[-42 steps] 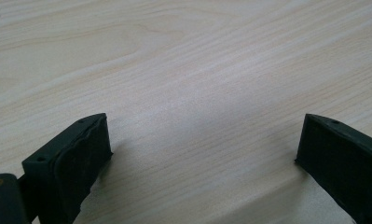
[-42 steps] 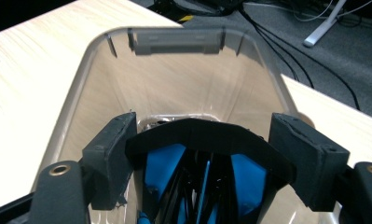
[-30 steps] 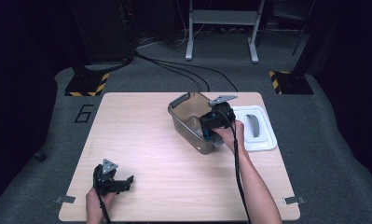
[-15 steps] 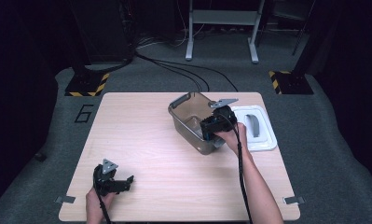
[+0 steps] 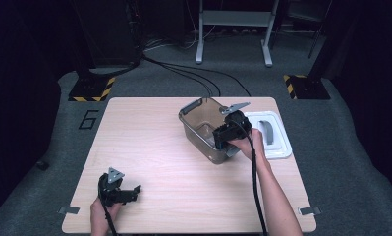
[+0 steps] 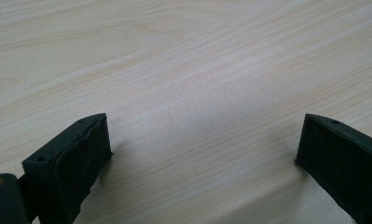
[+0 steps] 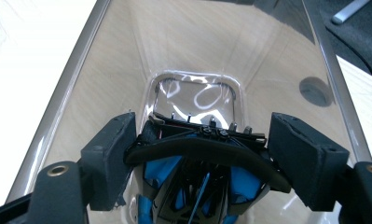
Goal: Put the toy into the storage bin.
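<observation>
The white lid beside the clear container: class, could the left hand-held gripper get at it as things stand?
Probably not directly: the left hand-held gripper sits at the near left, and the clear container stands before the white lid.

Light wood tabletop [image 5: 174, 142], pretty bare. A clear plastic tub [image 5: 198, 129] sits on it toward the far right, and a white lid [image 5: 277, 142] lies flat just beside the tub, nearer the right edge. The left gripper [image 5: 129, 192] rests on the wood at the near left corner.
</observation>
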The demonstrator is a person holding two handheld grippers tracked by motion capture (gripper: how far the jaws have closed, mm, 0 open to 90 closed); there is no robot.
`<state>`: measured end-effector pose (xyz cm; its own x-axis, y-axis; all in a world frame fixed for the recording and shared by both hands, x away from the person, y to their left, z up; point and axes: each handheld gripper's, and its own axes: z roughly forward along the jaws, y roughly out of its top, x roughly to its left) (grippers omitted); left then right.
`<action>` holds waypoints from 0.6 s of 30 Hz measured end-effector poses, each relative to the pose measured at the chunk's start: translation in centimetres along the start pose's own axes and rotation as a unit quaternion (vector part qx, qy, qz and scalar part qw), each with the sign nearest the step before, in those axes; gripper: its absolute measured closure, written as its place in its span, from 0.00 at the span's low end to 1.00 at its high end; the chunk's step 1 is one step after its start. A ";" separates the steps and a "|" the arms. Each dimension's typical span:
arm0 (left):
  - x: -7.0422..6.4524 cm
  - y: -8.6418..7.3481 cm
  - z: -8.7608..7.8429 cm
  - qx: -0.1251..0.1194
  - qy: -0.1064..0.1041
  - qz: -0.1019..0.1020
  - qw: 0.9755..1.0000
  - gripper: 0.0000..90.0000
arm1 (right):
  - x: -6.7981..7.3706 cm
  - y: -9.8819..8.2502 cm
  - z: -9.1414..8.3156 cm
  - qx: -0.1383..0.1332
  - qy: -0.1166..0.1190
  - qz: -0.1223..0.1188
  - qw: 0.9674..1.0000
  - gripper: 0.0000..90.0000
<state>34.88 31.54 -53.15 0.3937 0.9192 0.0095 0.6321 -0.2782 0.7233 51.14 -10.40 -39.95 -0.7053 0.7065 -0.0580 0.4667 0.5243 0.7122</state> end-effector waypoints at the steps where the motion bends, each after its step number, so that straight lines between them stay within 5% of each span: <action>1: 0.0 0.0 0.0 0.000 0.000 0.000 1.000 0.03 | 0.0 0.1 -0.2 0.008 -0.002 -0.001 1.000 0.27; 10: 0.0 0.0 0.0 0.000 0.000 0.000 1.000 0.03 | 0.1 0.1 -1.3 0.034 -0.003 -0.008 0.999 0.29; 18: 0.0 0.0 0.0 0.000 0.000 0.001 1.000 0.03 | 0.2 -0.2 -2.2 0.026 -0.002 0.005 1.000 0.34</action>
<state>34.89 31.56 -53.15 0.3952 0.9185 0.0107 0.6316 -0.2801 0.7229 49.76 -11.41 -38.51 -0.6980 0.7141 -0.0538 0.5016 0.5411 0.6750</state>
